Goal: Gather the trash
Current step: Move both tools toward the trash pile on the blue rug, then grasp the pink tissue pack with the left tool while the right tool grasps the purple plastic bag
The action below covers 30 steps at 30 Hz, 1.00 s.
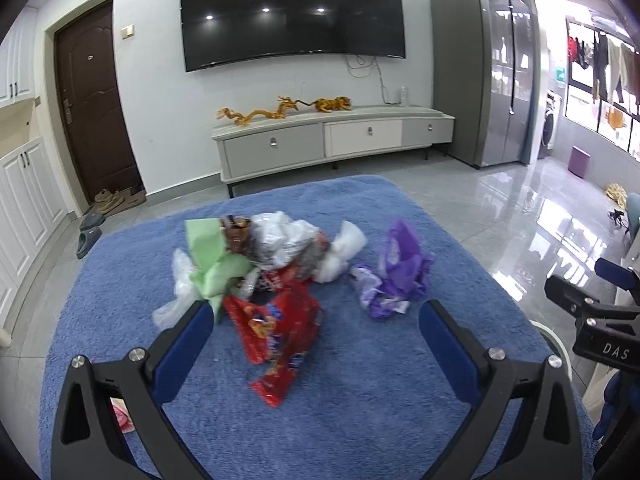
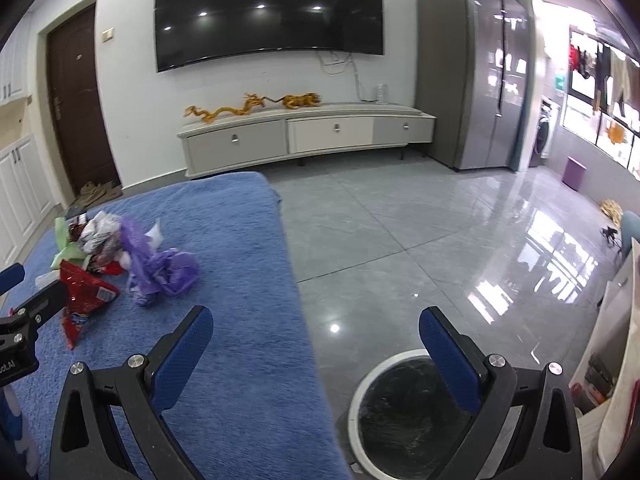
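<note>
While the left gripper [image 1: 316, 320] hangs low over the blue cloth [image 1: 360, 400], its two blue-padded fingers stand wide apart, and between them lies the red snack wrapper [image 1: 276, 332]. From this view I cannot tell if the pads touch the wrapper; the left pad is just beside the green paper [image 1: 212, 264].

The trash makes one loose heap on the cloth. Behind the red wrapper there are crumpled white plastic bags [image 1: 288, 236] and a dark brown wrapper [image 1: 238, 232], all touching each other. The purple plastic bag [image 1: 396, 276] lies a little to the right of the heap, near it but apart.

The right gripper [image 2: 316, 332] is held at the right edge of the cloth, with its fingers also spread and nothing between them. Its left finger is above the blue cloth [image 2: 240, 320], its right finger above the round trash bin [image 2: 400, 412]. The bin has a white rim and a black bag inside, and it stands on the grey tiled floor [image 2: 420, 240] just beside the table.

Far behind, a black television [image 1: 292, 12] hangs on the wall above a long grey cabinet [image 1: 332, 140].
</note>
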Tool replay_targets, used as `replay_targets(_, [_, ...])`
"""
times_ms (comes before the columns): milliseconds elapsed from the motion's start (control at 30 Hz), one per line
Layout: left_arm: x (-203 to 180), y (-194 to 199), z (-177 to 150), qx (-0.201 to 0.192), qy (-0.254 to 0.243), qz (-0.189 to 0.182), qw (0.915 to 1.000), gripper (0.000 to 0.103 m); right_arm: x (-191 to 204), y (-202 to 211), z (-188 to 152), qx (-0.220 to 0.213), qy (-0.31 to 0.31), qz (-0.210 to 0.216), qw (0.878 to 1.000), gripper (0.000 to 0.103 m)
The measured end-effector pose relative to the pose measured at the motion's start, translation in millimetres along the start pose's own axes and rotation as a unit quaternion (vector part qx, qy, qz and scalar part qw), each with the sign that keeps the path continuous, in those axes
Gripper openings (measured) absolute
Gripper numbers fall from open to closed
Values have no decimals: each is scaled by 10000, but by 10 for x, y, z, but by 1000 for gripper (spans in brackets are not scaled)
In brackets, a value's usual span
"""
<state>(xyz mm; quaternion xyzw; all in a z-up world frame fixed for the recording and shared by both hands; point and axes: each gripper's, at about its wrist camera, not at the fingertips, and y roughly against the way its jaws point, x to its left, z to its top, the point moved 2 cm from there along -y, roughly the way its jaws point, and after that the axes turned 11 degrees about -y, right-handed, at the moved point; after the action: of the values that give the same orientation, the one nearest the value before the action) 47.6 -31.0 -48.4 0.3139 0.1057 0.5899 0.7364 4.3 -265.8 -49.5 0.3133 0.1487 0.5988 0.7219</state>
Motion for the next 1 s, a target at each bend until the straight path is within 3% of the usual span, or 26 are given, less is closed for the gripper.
replay_targets(567, [965, 195, -386, 10, 674, 652, 9956, 103, 980, -196, -4, 426, 677, 755, 9939, 87])
replay_targets(800, [1520, 353, -761, 268, 1052, 1151, 9874, 103, 1198, -420, 45, 597, 765, 948, 9908, 86])
replay_targets(1000, [1813, 390, -1064, 645, 1384, 1043, 9828, 103, 1272, -701, 146, 747, 582, 1166, 9887, 86])
